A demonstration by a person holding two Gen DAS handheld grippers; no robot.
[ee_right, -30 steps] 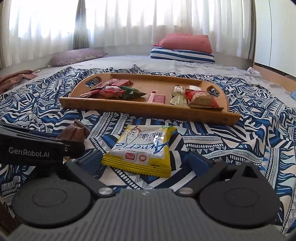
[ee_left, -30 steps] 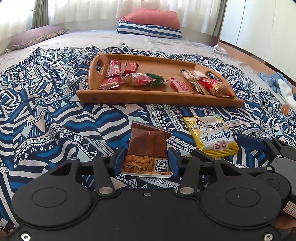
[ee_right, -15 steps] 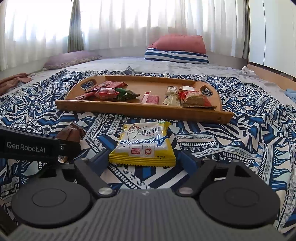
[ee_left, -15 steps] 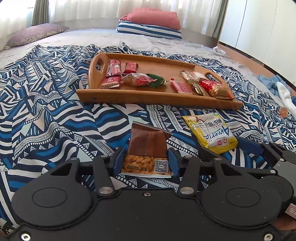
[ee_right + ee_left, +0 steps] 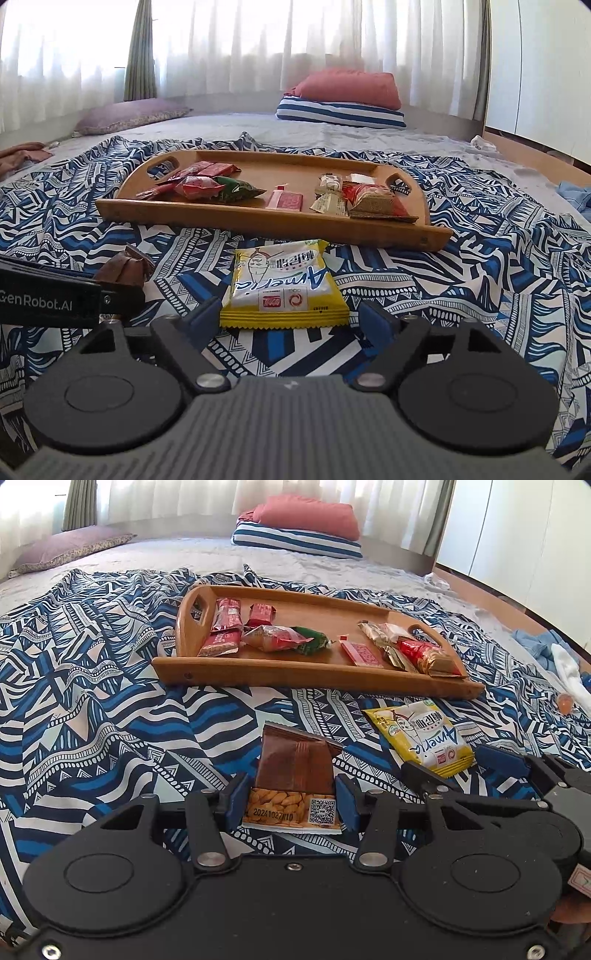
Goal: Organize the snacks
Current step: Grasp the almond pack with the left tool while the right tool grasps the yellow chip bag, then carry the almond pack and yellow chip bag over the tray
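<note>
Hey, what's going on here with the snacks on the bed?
A person is tidying snack packets into a wooden tray on a patterned bedspread, holding a gripper in each hand. The left gripper is shut on a brown almond packet. The right gripper is open around a yellow packet that lies on the bedspread; its jaws have just been narrowing and then widening a little. Several packets already lie in the tray. Neither packet has reached it yet.
</note>
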